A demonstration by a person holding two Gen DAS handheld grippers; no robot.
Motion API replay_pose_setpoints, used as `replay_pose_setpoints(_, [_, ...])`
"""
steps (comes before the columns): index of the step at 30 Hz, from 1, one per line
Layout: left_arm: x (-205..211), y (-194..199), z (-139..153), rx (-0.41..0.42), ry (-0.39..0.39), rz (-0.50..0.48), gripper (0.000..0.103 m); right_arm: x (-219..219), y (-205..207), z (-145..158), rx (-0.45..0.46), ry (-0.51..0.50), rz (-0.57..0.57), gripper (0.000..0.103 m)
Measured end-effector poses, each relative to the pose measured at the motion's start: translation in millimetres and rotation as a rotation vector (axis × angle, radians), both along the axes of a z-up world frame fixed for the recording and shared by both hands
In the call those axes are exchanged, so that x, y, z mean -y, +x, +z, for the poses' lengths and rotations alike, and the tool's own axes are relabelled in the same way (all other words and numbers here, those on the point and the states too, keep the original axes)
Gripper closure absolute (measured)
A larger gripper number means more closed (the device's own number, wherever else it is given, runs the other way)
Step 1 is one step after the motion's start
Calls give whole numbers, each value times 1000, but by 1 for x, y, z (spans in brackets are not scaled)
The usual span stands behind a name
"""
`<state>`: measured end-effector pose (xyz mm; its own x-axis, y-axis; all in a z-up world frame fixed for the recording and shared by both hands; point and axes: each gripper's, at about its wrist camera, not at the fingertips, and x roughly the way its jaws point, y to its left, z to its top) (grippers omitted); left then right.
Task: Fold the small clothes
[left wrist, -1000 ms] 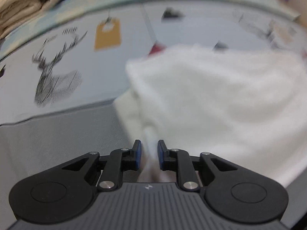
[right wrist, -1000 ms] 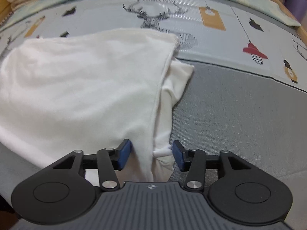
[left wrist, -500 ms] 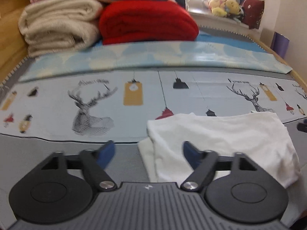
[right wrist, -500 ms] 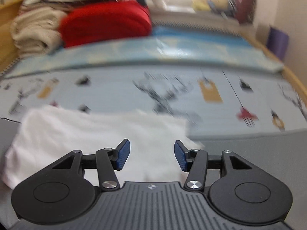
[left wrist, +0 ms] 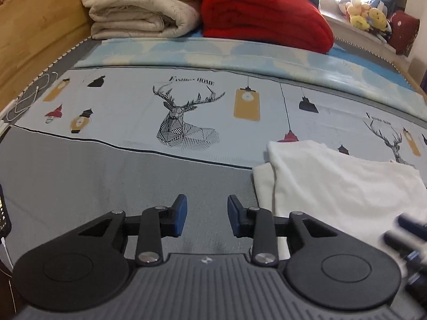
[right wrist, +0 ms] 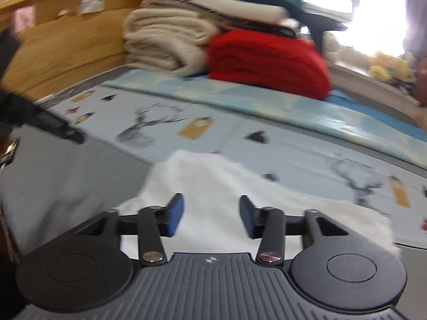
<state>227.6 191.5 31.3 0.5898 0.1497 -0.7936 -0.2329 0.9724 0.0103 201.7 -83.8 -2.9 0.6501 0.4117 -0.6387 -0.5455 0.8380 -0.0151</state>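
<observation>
One white folded cloth (left wrist: 344, 186) on the bed (left wrist: 80, 186), right of the left hand-held gripper (left wrist: 206, 216). Two hand-held grippers, both just closing a little, empty. Right hand-held gripper (right wrist: 210, 216) above cloth.

White garment (left wrist: 341, 186) folded on bedsheet

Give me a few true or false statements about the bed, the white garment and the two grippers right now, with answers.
1. The left gripper grips the white garment. False: nothing sits between its parted jaws; the garment lies to its right.
2. The garment lies folded on the deer-print sheet. True.
3. The red blanket lies left of the cream blanket. False: it lies to the right.
4. The right gripper holds nothing. True.
5. Soft toys sit by the window. True.
</observation>
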Motion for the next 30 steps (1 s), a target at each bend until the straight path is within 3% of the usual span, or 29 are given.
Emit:
replay_pose_setpoints(4, [0,5,-4,10,31,-23,66,-43,-12,-23,-36,-41,111,72])
replay_pose_setpoints(9, [-19,11,-10,-1,10,-4,66,-79,-26,-53,-93,-100,220,72])
replay_pose_setpoints(18, [-33,7,-15,-21,15,-30,66,-115,-30,-93,-218,-205,312,60])
replay_pose_setpoints(20, [-38,4,-16,-25,14,-25,66,-120,-34,-99,-207,-243,340,54])
replay_pose_setpoints(24, [-47,1,-16,-26,3,-10,66,-126,-39,-100,-180,-275,358,52])
replay_pose_setpoints(27, [-52,-1,-15,-26,-13,1,66,-126,-35,-100,-189,-267,340,56])
replay_pose_setpoints(30, [-54,-1,-15,-30,-22,2,66,-123,-33,-98,-182,-271,338,71])
